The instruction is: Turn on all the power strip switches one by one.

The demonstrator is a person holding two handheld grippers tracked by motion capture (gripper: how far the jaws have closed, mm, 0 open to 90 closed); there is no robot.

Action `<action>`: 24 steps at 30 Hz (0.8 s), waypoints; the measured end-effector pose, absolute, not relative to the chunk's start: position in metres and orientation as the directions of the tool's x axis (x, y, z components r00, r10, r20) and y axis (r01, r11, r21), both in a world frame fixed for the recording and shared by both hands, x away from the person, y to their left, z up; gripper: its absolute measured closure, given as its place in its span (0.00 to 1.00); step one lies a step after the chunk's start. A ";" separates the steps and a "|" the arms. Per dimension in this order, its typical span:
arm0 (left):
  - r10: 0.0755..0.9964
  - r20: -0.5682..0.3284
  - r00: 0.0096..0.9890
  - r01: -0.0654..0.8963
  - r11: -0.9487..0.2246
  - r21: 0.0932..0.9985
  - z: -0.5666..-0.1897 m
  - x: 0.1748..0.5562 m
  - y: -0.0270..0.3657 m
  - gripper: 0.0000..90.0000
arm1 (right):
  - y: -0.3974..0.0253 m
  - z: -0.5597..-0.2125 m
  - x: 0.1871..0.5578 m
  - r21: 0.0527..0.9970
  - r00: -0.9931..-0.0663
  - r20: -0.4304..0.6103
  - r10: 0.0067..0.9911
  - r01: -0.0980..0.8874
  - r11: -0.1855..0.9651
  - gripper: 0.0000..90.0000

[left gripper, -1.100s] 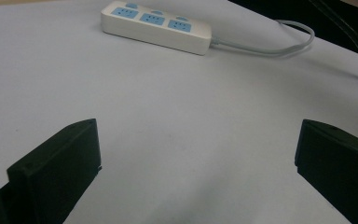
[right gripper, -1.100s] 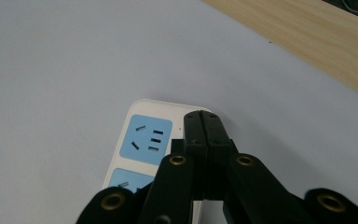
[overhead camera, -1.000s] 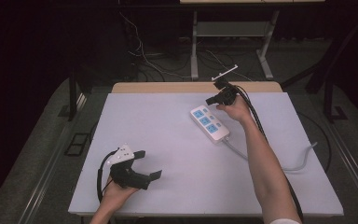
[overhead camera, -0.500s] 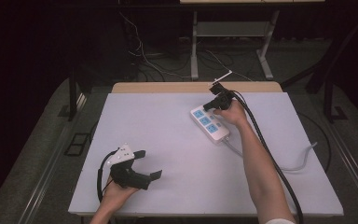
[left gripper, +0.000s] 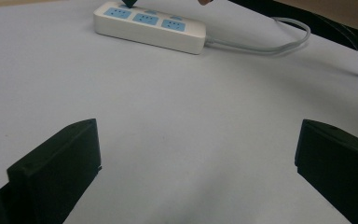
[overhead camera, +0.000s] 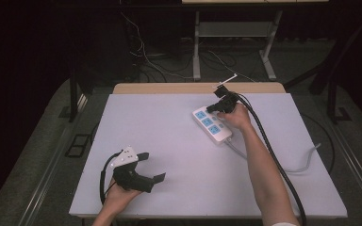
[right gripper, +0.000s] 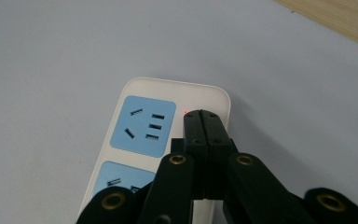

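A white power strip (overhead camera: 211, 125) with three blue socket panels lies on the far right part of the table; it also shows far off in the left gripper view (left gripper: 149, 29). My right gripper (overhead camera: 214, 108) is shut with nothing between its jaws, tips pressed down on the strip's far end (right gripper: 203, 117), beside the end socket (right gripper: 142, 125). A small red light (right gripper: 185, 111) glows just at the tips. My left gripper (overhead camera: 152, 167) rests near the front left of the table, jaws wide apart (left gripper: 191, 163) over bare surface, pointing toward the strip.
The strip's grey cord (overhead camera: 306, 162) runs right and curls near the table's right edge. The right gripper's black cable (overhead camera: 273, 160) trails along the forearm. A wooden strip (overhead camera: 169, 88) borders the table's far edge; desk legs and cables stand on the floor beyond.
The right gripper has shifted slightly along the strip's far end; its tips now press down there. The left gripper has stayed in place.
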State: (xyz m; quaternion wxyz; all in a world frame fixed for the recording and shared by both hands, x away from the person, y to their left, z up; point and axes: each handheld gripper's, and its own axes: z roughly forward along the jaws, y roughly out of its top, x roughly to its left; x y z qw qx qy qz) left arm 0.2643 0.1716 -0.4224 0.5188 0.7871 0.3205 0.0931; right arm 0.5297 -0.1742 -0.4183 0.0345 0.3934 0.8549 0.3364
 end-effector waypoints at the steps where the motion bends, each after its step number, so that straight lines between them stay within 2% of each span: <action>1: 0.601 -0.187 0.777 0.409 -0.256 0.876 -0.423 0.265 0.172 0.00 | -0.174 -0.418 0.530 0.603 -0.690 0.204 0.694 0.647 0.466 1.00; 10: 0.598 -0.185 0.779 0.407 -0.259 0.876 -0.422 0.265 0.170 0.00 | -0.168 -0.416 0.531 0.574 -0.685 0.190 0.703 0.659 0.486 1.00; 16: 0.597 -0.183 0.781 0.403 -0.257 0.878 -0.421 0.264 0.171 0.00 | -0.159 -0.412 0.533 0.529 -0.688 0.143 0.711 0.660 0.533 1.00; 20: 0.600 -0.185 0.778 0.404 -0.253 0.879 -0.422 0.265 0.173 0.00 | -0.163 -0.414 0.533 0.549 -0.692 0.164 0.703 0.656 0.518 1.00; 24: 0.601 -0.191 0.776 0.409 -0.249 0.878 -0.422 0.266 0.173 0.00 | -0.161 -0.412 0.532 0.547 -0.703 0.140 0.698 0.642 0.537 1.00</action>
